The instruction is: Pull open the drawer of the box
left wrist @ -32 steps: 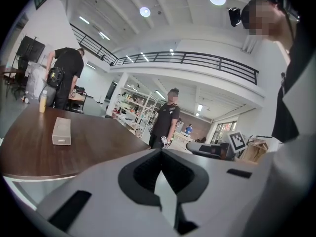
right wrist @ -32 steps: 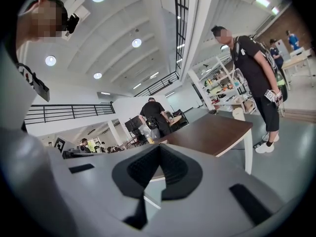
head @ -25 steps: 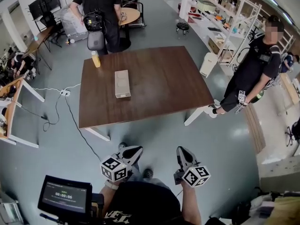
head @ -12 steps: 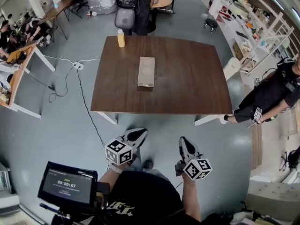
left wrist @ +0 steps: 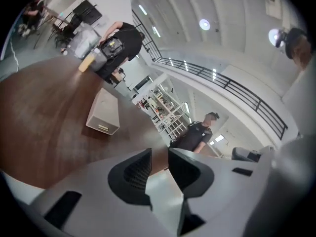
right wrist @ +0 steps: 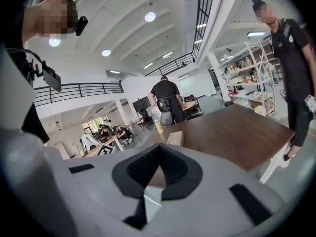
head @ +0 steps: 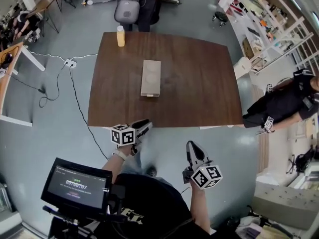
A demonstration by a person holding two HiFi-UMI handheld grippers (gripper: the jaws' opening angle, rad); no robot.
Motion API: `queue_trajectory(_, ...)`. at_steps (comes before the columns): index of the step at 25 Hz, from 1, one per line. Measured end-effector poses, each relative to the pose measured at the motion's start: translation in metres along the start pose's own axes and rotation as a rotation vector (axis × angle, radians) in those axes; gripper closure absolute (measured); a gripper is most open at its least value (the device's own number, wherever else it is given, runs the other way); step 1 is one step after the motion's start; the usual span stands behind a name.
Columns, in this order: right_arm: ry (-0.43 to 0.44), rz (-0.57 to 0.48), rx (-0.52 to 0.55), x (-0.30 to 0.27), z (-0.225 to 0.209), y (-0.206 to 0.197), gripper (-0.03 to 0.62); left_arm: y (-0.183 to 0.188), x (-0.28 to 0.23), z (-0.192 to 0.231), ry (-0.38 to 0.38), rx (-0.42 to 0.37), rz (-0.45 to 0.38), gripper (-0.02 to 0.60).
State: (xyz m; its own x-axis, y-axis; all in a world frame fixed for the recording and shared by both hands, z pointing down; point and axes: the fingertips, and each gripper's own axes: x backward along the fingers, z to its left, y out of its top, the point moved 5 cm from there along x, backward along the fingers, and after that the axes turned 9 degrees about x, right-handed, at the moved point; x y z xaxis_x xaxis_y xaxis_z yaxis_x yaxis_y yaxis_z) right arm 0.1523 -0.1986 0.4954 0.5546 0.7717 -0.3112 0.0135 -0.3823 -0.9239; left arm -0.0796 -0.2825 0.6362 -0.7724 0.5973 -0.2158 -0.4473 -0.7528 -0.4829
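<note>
Box (head: 151, 77) sits well ahead of both tips, drawer (left wrist: 102, 128) shut. L gripper (head: 142, 127) jaws slightly apart, R gripper (head: 193, 151) closed, empty. Approach drawer square, w/ jaws wider.

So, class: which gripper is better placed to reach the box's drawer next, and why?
Probably left. The left gripper is at the near edge of the table, roughly in line with the box; the right gripper hangs farther back.

dark brown wooden table (head: 199, 83), standing on grey floor (head: 60, 133), pale oblong box (head: 151, 77) lying left of its middle, one short end toward the near edge, yellow bottle (head: 120, 36) upright by the far left corner, well apart
</note>
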Motion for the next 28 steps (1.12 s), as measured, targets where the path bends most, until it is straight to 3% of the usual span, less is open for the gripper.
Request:
queue_trajectory(5, -0.085, -0.004, -0.015, -0.020, 0.001, 0.017, 0.609, 0.033, -0.018, 0.058, -0.032, 0.218, -0.011, 0.488)
queue_trajectory(12, -0.202, 0.014, -0.031, -0.039, -0.011, 0.028, 0.609, 0.045, -0.069, 0.138, -0.039, 0.508, -0.022, 0.488)
queue_trajectory(18, -0.310, 0.032, -0.063, -0.024, -0.029, 0.027, 0.609, 0.045, -0.109, 0.173, -0.030, 0.704, -0.113, 0.488)
queue_trajectory(21, -0.350, 0.051, -0.073, -0.026, -0.030, 0.022, 0.609, 0.049, -0.115, 0.191, -0.011, 0.762, -0.151, 0.488)
queue_trajectory(28, -0.396, 0.077, -0.077, -0.039, -0.037, 0.016, 0.609, 0.057, -0.133, 0.220, 0.004, 0.810, -0.179, 0.488)
